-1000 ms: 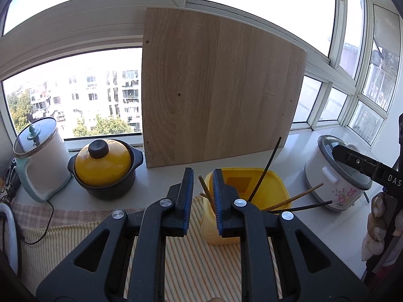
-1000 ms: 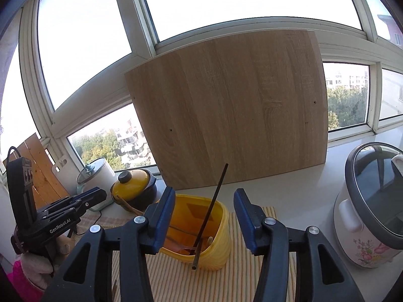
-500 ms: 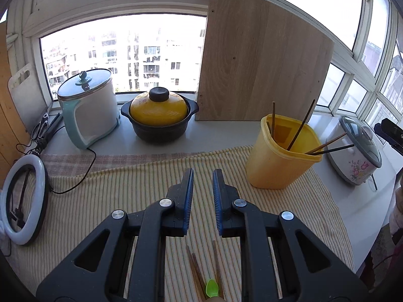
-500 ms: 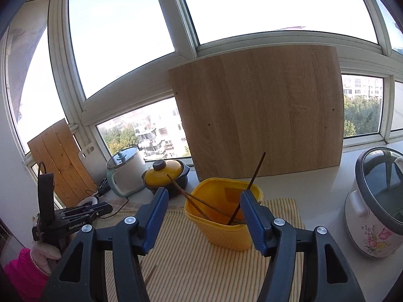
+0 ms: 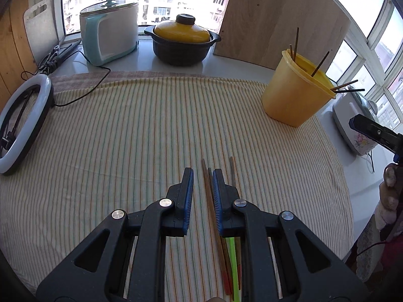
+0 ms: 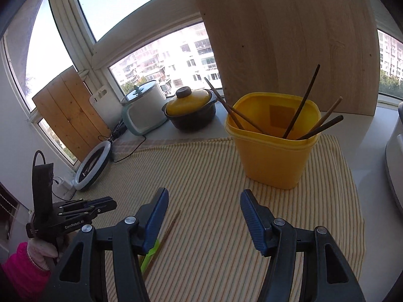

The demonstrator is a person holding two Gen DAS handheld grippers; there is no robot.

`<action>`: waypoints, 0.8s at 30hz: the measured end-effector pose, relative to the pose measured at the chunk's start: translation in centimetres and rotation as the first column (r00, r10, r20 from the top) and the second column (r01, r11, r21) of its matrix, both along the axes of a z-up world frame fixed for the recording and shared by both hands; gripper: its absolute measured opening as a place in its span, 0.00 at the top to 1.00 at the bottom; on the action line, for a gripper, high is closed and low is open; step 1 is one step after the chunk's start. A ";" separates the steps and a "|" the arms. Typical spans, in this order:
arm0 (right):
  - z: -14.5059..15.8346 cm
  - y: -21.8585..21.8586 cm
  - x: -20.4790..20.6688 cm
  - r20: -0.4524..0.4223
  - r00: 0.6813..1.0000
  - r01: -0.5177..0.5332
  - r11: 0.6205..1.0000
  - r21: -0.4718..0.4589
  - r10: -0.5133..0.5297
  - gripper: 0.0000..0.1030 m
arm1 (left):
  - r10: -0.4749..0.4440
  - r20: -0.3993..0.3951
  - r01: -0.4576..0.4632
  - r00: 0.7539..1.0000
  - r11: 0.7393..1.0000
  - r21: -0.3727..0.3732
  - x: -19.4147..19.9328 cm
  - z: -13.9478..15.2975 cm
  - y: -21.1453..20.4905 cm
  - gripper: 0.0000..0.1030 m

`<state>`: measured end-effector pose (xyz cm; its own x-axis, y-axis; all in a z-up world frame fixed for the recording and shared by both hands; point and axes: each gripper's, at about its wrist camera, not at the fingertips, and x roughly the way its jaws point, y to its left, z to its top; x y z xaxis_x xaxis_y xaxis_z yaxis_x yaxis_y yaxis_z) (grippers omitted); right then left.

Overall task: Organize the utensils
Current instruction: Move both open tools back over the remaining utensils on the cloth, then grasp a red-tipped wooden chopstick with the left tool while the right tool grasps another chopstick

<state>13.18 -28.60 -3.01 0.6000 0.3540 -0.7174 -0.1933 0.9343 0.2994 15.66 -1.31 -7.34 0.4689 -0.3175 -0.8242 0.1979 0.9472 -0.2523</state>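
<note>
Jaws: left gripper narrowly parted, empty, over loose chopsticks; right gripper released, empty. Next: grasp one, carry to yellow bin.

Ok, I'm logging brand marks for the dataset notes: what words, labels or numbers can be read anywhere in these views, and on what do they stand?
"GenRobot.AI": white lettering on the black body of the left gripper, seen from the right wrist view.
Floral print on the white rice cooker: a picture only, no words legible.
Square patch inside the yellow plastic utensil bin: no text readable.
Nothing else carries readable text.
</note>
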 end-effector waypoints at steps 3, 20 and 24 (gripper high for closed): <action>-2.0 1.3 0.3 -0.057 0.998 -0.023 1.000 -0.015 0.022 0.40 | -0.017 -0.038 0.017 0.999 1.000 -0.002 -1.3 -1.3 -0.3 0.87; -12.2 6.2 3.3 -0.444 0.889 -0.054 0.988 0.144 0.114 0.65 | -0.126 -0.213 0.131 0.969 0.991 0.008 -5.4 -6.1 -3.7 0.87; -13.4 6.9 3.9 -0.491 0.865 -0.034 0.987 0.159 0.109 0.70 | -0.125 -0.233 0.131 0.965 0.991 0.014 -5.6 -6.8 -4.0 0.87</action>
<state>17.08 -21.75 -16.44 0.1472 0.5011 -0.8528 -0.0487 0.8648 0.4998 10.10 -5.30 -14.14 0.2218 -0.3370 -0.9150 0.2575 0.9253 -0.2783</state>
